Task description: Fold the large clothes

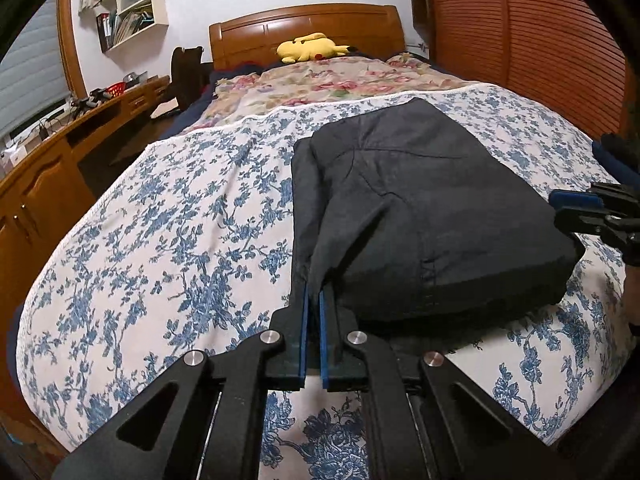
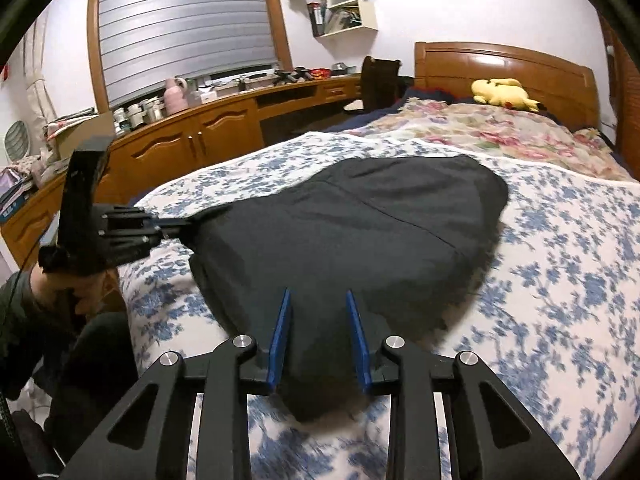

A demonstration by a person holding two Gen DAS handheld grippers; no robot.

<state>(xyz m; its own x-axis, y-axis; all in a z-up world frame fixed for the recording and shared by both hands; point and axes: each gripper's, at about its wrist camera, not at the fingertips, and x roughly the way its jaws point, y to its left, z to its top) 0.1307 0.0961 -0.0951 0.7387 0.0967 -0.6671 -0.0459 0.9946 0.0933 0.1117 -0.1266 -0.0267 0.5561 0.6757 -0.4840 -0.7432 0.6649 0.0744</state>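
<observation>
1. Bottom centre, left wrist view: the left gripper (image 1: 313,300) has its blue-padded jaws pressed nearly together on a pinched edge of the dark garment (image 1: 420,200); cloth runs up from between the pads, so it appears clamped on that near left corner.
2. Bottom centre, right wrist view: the right gripper (image 2: 320,320) stands with jaws spread apart, the near edge of the dark garment (image 2: 352,232) lying between and beneath the blue pads without being pinched. In the left wrist view the same tool enters at the right edge of the frame, just beside the garment's right side.
3. Mid-frame, both views: the garment lies as a compact, several-layered block on the blue-flowered bedspread (image 1: 160,240), at the near end of the bed and right of centre in the left view.
4. Judged step: a late fold appears just laid, one corner not yet released; the bundle looks close to finished.
5. Next move, as a judgement: the left tool should release without dragging the top layer; any further fold needs both tools gripping matching corners.
6. Far field: pink floral quilt (image 1: 340,76), yellow plush toy (image 1: 308,46), wooden headboard (image 1: 304,20) at upper centre.
</observation>
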